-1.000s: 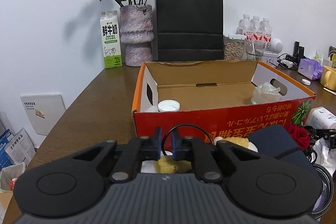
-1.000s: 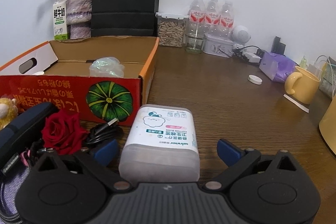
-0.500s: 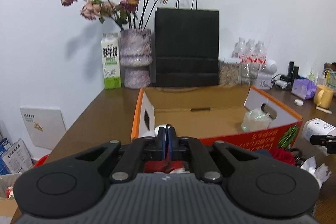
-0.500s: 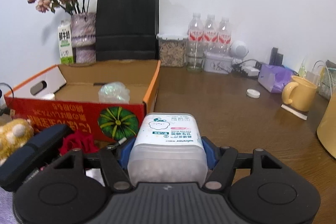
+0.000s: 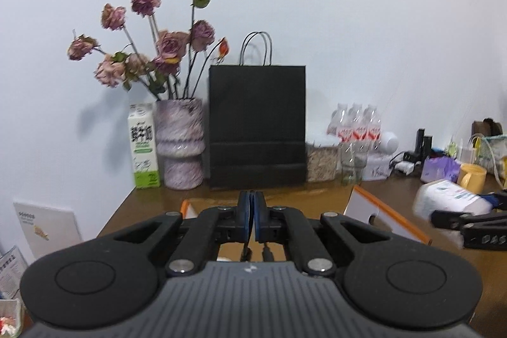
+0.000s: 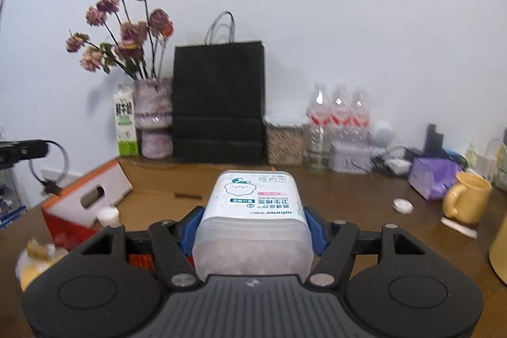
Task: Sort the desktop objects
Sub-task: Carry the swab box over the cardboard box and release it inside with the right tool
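Two grippers: both raised above the brown wooden desk point(image 6: 364, 201).
Right gripper point(image 6: 252, 220): blue pads clamp the white plastic cotton-swab tub point(image 6: 253, 211), held in the air near the orange cardboard box point(image 6: 92, 195).
Left gripper point(image 5: 252, 219): jaws closed on a thin black cable point(image 6: 47, 167), which dangles.
Risk: the smooth tub could slip; the hanging cable could snag the box wall.

Soft, even indoor light, slightly dim, no hard glare. Wall point(image 5: 348, 5) reads grey-white, darkening to black vignette at upper corners. Flowers point(image 5: 152, 46) cast a faint shadow down-left on the wall. Fisheye bends the desk point(image 6: 364, 195) edges. Motion blur smears bottles point(image 6: 339, 113) and the box point(image 5: 450, 201) at right.
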Action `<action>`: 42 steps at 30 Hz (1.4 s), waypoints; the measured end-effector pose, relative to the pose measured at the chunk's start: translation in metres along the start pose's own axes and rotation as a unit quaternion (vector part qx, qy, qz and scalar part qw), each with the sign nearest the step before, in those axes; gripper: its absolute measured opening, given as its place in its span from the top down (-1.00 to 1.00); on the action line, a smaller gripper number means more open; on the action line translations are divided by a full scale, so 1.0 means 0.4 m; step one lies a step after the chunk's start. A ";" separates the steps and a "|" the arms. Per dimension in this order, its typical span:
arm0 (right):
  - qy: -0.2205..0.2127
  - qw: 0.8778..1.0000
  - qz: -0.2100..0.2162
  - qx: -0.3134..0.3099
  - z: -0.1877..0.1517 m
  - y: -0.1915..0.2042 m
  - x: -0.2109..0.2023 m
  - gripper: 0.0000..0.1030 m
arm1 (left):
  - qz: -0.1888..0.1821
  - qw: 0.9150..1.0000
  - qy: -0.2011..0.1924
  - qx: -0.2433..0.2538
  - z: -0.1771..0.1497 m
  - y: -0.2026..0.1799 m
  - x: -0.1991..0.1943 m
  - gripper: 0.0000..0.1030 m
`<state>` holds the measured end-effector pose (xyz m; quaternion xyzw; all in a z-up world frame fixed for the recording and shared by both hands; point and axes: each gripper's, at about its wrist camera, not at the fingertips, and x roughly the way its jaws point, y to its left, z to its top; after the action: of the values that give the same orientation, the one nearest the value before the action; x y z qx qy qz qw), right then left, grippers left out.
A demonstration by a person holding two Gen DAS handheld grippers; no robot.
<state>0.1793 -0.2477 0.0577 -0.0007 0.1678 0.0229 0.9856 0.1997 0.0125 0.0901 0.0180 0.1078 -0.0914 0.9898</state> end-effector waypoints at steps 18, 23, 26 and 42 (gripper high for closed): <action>0.053 0.998 0.023 0.009 0.132 0.130 0.398 -0.26 | 0.023 0.994 0.098 -0.041 0.003 0.028 0.356 0.93; 0.087 0.996 0.026 -0.013 0.091 0.149 0.454 -0.26 | 0.034 0.988 0.147 -0.040 -0.030 0.034 0.409 0.93; 0.090 0.996 0.025 -0.015 0.084 0.150 0.455 -0.26 | 0.035 0.987 0.153 -0.038 -0.038 0.033 0.411 0.93; 0.075 0.997 -0.008 -0.012 0.091 0.119 0.428 -1.00 | 0.104 0.987 0.119 0.003 -0.013 0.008 0.370 -1.00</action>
<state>0.3505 -0.1922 0.0358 -0.0155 0.2407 0.0169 0.9703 0.3415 -0.0101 0.0529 0.0429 0.2220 0.0145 0.9740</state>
